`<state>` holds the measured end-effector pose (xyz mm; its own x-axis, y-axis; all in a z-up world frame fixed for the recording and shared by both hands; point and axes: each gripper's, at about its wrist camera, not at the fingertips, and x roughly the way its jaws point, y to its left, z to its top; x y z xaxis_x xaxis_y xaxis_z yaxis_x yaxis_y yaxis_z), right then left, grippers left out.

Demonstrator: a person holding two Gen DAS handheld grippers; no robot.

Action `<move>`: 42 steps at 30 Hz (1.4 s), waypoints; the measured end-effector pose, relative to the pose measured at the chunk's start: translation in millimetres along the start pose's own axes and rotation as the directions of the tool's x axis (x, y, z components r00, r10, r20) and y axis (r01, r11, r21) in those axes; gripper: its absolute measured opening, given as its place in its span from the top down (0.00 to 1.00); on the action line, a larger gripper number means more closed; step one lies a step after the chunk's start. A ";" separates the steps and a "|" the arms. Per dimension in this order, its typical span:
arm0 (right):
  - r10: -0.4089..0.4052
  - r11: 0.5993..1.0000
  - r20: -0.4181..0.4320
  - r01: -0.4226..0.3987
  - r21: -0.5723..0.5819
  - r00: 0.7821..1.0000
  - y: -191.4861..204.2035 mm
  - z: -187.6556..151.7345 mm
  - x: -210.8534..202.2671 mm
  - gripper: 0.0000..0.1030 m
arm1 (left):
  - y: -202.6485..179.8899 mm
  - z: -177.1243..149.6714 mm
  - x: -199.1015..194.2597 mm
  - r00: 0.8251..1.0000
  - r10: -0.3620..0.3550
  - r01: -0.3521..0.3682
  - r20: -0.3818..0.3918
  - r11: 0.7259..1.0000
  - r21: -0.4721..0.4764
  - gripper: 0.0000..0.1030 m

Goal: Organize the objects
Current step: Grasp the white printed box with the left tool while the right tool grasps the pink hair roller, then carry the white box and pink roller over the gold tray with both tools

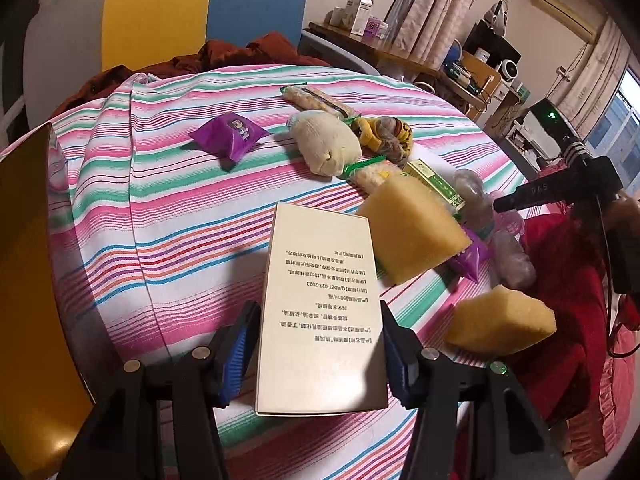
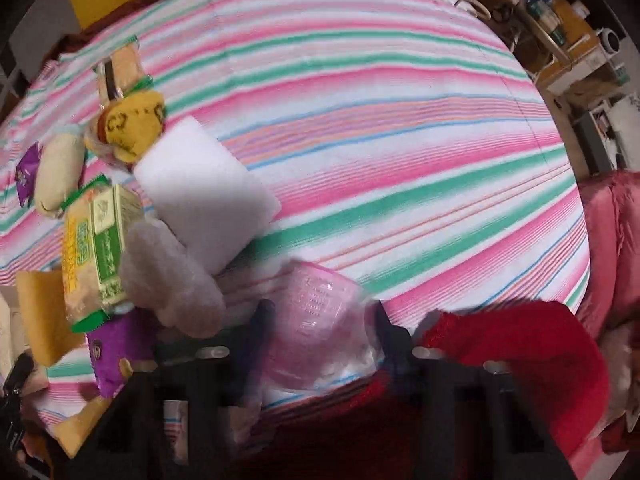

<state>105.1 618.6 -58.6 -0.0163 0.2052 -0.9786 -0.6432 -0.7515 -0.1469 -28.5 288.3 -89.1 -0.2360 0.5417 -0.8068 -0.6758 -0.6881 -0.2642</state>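
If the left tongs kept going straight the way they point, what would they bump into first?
The left tongs already hold a cream box. Straight ahead, the box's far end would probably meet the striped sheet first, short of the white plush toy; depth is unclear.

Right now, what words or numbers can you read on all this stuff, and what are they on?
"Q/ADZT-023-2023" and "50ml": on the cream box that the left gripper holds, printed upside down; its other lines are too small.
Green and yellow packet: lettering too blurred to read.
Purple snack bag: only a cartoon figure, no readable words.
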 end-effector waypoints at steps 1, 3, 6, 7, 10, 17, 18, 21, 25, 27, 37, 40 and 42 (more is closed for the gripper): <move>0.001 1.000 0.018 -0.001 0.021 1.000 -4.0 -0.9 -2.5 0.62 | -0.4 -0.3 -0.2 1.000 0.001 -0.001 0.002 1.000 0.002 0.45; 0.011 0.999 0.043 -0.013 0.047 0.999 -9.8 -3.3 -5.8 0.63 | -0.4 -0.1 -1.7 1.000 0.001 -0.001 0.006 1.000 0.005 0.46; 0.032 0.997 0.064 -0.036 0.075 0.997 -17.3 -5.2 -10.3 0.64 | -3.1 1.5 -9.7 0.999 -0.011 0.010 0.035 1.000 0.014 0.49; 0.041 0.996 0.076 -0.047 0.078 0.996 -18.3 -6.0 -12.0 0.64 | -4.8 2.1 -13.6 0.999 -0.015 0.014 0.050 1.000 0.019 0.49; 0.046 0.995 0.108 -0.055 0.085 0.993 -17.4 -9.4 -14.2 0.70 | -8.1 2.6 -19.1 0.998 -0.015 0.014 0.062 0.999 0.030 0.50; 0.049 0.998 0.094 -0.053 0.038 0.994 -9.4 -5.6 -5.0 0.68 | -9.3 1.9 -27.0 0.998 -0.022 0.021 0.067 0.999 0.024 0.51; 0.035 0.998 0.088 -0.039 0.042 0.996 -9.0 -4.8 -4.8 0.67 | -9.6 2.5 -27.8 0.997 -0.020 0.018 0.068 1.000 0.025 0.51; 0.033 0.999 0.027 -0.034 0.036 0.999 -9.0 -3.8 1.0 0.45 | -9.6 3.0 -30.4 0.997 -0.027 0.026 0.077 0.999 0.022 0.51; 0.030 0.998 -0.003 -0.030 0.047 1.000 -10.7 0.2 2.8 0.25 | -9.0 4.2 -35.0 0.995 -0.036 0.034 0.088 0.999 0.021 0.51; 0.021 0.999 -0.060 -0.018 0.040 0.998 -10.0 3.0 10.7 0.25 | -9.8 3.8 -37.6 0.995 -0.040 0.039 0.093 0.999 0.021 0.51; -0.013 0.999 -0.069 0.017 0.047 0.998 -11.6 3.1 11.9 0.38 | -5.4 5.3 -59.1 0.988 -0.046 0.046 0.147 0.999 0.004 0.51; -0.004 0.998 -0.005 0.004 0.067 1.000 -15.2 0.4 3.0 0.38 | -3.0 5.8 -71.7 0.983 -0.044 0.045 0.176 0.999 -0.003 0.51; 0.013 0.996 0.050 -0.017 0.083 0.999 -17.9 -2.4 -5.7 0.38 | -0.1 6.7 -78.7 0.981 -0.036 0.039 0.191 0.999 -0.011 0.51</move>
<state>118.6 629.4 -50.8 -0.0625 0.2263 -0.9720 -0.7042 -0.7002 -0.1178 -14.6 249.0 -22.0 -0.3403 0.6483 -0.6811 -0.6766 -0.6718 -0.3015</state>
